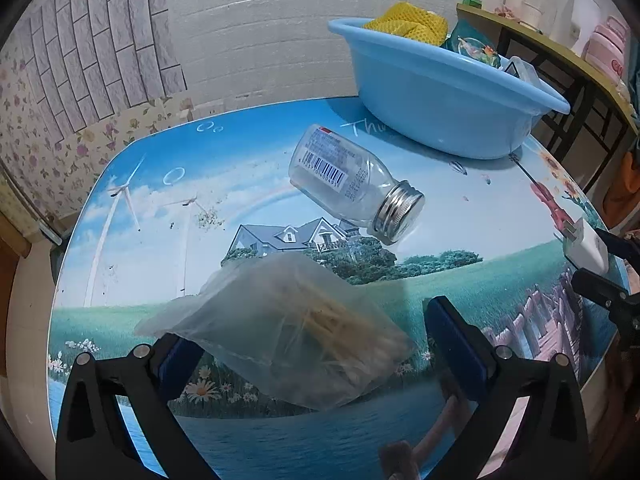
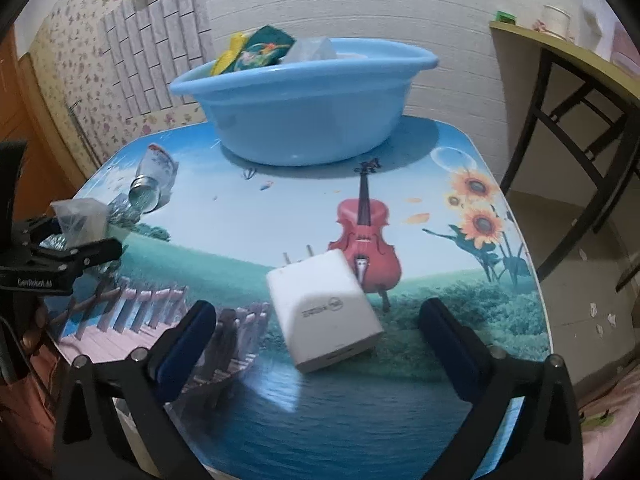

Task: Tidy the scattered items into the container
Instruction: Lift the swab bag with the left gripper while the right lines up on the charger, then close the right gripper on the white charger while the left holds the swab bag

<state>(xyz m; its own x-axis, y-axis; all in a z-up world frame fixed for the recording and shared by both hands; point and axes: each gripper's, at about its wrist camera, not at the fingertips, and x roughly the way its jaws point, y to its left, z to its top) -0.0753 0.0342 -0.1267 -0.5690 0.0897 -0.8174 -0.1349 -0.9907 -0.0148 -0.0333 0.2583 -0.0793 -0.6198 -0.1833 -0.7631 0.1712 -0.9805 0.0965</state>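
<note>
With both the left gripper [image 1: 316, 344] and right gripper [image 2: 320, 340] spread wide, bag [image 1: 280, 332] and charger [image 2: 324, 308] (both still short of the basin [image 2: 304, 92]) could be nudged off the glossy table [image 2: 248, 208] by an off-centre closing.

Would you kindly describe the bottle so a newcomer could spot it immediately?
Start at the blue basin at the table's far edge. Just before it lies the bottle on its side, the only clear item with a silver screw cap and barcode label.
</note>
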